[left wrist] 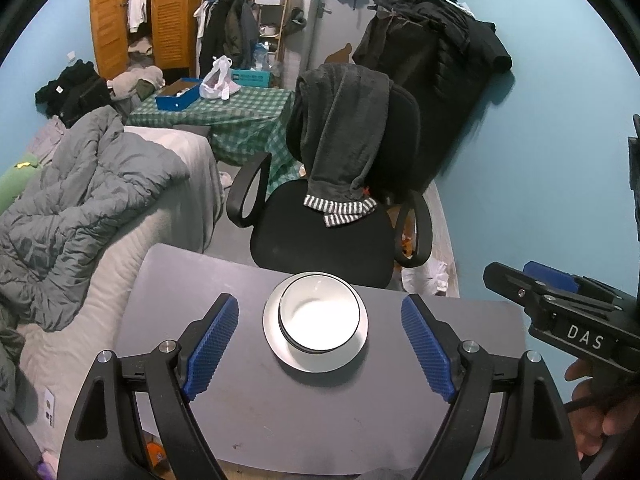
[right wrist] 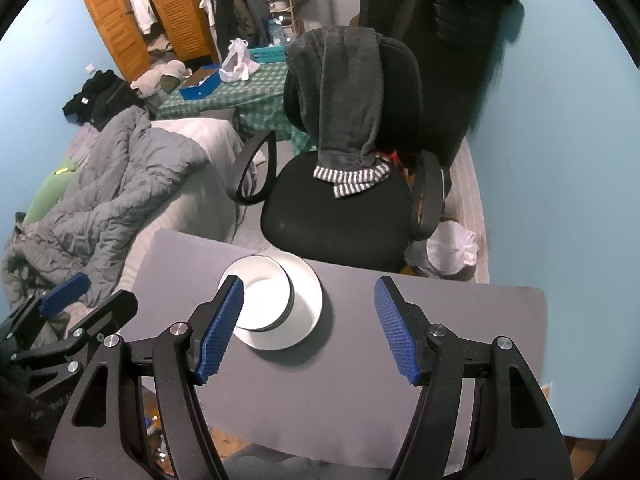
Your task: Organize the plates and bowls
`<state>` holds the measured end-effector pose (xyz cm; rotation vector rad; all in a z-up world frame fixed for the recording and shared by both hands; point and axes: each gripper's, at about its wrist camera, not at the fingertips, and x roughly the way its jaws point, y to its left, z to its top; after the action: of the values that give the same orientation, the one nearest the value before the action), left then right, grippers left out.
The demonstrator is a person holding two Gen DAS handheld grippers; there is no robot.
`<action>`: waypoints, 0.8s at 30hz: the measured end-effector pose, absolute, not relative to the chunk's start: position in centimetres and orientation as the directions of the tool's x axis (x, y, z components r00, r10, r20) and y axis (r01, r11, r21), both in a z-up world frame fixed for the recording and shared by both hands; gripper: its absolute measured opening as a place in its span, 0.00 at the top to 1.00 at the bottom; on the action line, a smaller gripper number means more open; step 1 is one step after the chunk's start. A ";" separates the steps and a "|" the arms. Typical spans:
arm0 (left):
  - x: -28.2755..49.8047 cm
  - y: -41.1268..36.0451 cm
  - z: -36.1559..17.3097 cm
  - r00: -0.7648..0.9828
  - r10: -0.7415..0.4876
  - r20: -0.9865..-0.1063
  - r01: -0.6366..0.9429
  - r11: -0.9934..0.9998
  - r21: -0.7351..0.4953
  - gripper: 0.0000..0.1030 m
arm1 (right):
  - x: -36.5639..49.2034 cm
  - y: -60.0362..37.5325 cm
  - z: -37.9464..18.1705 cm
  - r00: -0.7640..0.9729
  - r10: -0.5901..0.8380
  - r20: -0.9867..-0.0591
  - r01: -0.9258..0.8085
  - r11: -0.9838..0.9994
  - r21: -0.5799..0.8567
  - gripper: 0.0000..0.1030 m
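Grey table (left wrist: 328,408) mostly bare, free room all round the stack; one white plate (left wrist: 316,360) near the far edge, close to the office chair (left wrist: 320,236); stacked black-rimmed bowls (left wrist: 319,316) upright on it, mouths up, count unclear; left gripper (left wrist: 320,344) jaws wide, nothing held; right gripper (right wrist: 310,328) jaws apart, empty, above the table.
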<state>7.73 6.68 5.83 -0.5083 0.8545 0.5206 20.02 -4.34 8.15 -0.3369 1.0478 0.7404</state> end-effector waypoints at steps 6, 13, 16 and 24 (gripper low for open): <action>8.2 6.2 5.9 0.551 0.210 -0.808 -0.599 0.773 -0.208 0.18 | 20.1 -5.3 8.3 0.294 0.383 -0.876 -0.679 0.728 0.090 0.35; 8.6 6.0 6.1 0.555 0.196 -0.809 -0.591 0.777 -0.217 0.18 | 20.4 -5.8 8.4 0.290 0.382 -0.877 -0.670 0.736 0.099 0.35; 8.6 6.0 6.2 0.554 0.194 -0.809 -0.591 0.777 -0.218 0.18 | 20.4 -5.8 8.3 0.291 0.382 -0.877 -0.671 0.735 0.097 0.35; 8.9 6.0 6.2 0.549 0.190 -0.814 -0.592 0.776 -0.218 0.17 | 20.5 -5.9 8.4 0.289 0.383 -0.877 -0.673 0.733 0.098 0.35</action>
<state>8.93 6.01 6.25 -0.5109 0.8747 0.4871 20.49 -5.92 8.35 -0.3161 1.0628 0.7199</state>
